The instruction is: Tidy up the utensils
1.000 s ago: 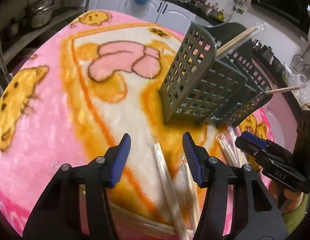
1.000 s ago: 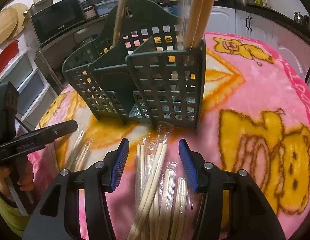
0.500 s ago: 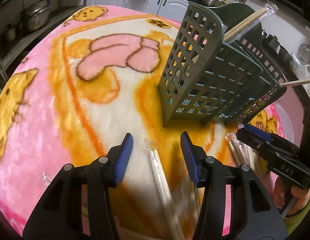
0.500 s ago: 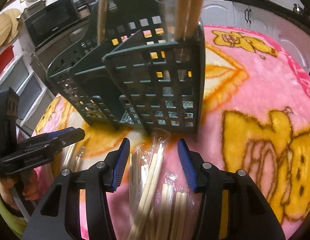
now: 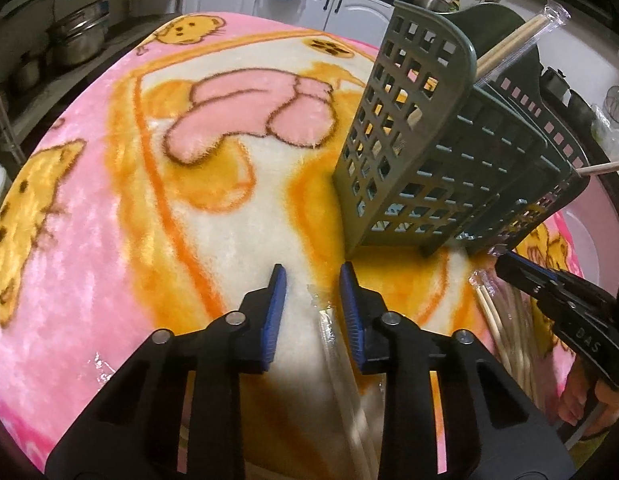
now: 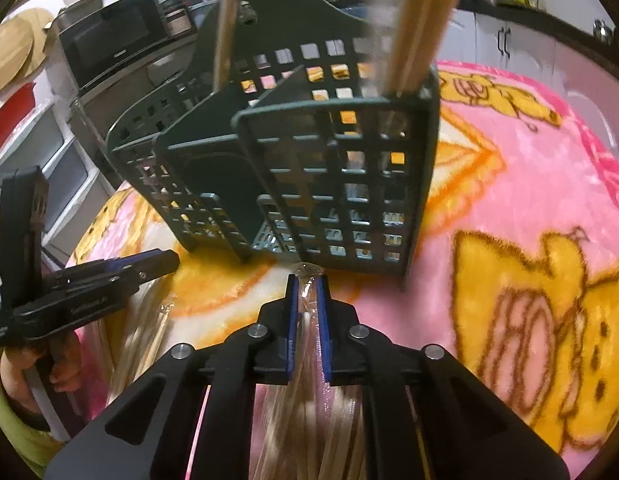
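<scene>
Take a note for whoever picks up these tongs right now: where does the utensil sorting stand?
Right tongs: just closed, shut on a plastic-wrapped wooden chopstick pair from the loose pile.
Left tongs: just been closing, not yet pinching; another wrapped pair lies between the pads.
Green plastic lattice caddy stands on the pink cartoon blanket, just beyond both.
Done: a few wrapped chopsticks stand in the caddy.
Left: lift these pairs in, then clear the rest of the pile.
</scene>
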Available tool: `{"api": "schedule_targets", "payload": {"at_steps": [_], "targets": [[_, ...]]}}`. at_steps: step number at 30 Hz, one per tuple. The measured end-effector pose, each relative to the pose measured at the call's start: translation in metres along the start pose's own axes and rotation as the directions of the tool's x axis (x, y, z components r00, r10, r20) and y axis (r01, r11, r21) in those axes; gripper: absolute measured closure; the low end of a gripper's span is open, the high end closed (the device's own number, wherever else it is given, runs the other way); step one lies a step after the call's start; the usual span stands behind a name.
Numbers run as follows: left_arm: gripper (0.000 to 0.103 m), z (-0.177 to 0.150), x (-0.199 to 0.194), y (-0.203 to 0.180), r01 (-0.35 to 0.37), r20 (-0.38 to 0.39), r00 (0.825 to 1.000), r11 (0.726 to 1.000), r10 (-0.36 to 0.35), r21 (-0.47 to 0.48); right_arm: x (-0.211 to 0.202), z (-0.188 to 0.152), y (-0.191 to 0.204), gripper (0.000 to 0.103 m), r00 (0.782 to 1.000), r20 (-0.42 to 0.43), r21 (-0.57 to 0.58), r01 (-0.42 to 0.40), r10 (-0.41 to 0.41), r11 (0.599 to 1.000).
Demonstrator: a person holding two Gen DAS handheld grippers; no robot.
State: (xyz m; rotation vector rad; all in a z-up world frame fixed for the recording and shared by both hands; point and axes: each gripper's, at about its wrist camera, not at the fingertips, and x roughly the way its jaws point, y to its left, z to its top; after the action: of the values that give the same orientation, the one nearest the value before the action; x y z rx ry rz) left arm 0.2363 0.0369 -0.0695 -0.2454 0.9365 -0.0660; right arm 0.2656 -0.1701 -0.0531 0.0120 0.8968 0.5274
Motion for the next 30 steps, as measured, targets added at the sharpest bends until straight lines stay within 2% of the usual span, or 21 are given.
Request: {"api": "schedule_targets", "payload": {"at_steps": [7,9,18,30], "targets": [[0.099,0.000,-0.002,0.007,0.002,0.005,1.000,1.000,-0.002,-0.022,-0.012,-0.002,0.008,0.096,0.999,0.033,-0.019,-0.009,0.010,1.000],[0.100,0.000,-0.005,0.008,0.018,0.008,1.000,0.999,-0.018,-0.032,-0.016,-0.002,0.010,0.096,0.999,0.042,-0.019,-0.013,0.014,1.000],[0.100,0.005,-0.042,0.006,0.063,0.112,0.992,0.997,-0.057,-0.050,-0.045,-0.002,0.018,0.097,0.994,0.103,-0.027,-0.040,0.043,0.999],[0.101,0.008,-0.090,-0.018,0.128,0.222,0.967,0.992,-0.126,0.007,-0.084,0.002,0.033,0.098,0.978,0.196,-0.049,-0.068,0.076,0.997]]}}
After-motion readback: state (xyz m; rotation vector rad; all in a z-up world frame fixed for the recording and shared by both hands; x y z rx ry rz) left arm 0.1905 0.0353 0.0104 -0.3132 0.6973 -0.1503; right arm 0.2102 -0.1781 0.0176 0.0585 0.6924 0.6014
